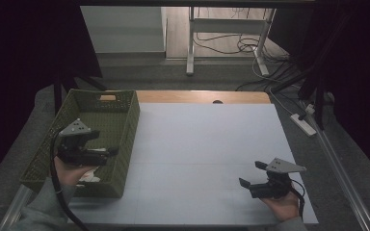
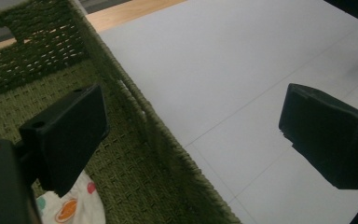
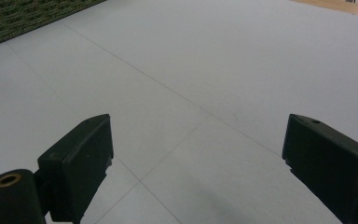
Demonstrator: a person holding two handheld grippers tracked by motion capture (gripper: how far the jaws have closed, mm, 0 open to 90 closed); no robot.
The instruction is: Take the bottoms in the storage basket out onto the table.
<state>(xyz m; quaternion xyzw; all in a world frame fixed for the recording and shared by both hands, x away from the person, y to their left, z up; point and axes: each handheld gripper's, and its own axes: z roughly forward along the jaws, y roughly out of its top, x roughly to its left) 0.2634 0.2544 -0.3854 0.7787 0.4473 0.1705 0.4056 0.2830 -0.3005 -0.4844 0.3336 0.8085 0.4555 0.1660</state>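
Printed cloth in basket, below left tool

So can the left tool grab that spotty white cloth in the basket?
Probably yes. The left tool is open over the green basket, and the cloth lies uncovered just below it.

A woven basket sits on the table's left side. A cloth lies inside it. Your left gripper hovers over the basket; your right gripper is far right of it.
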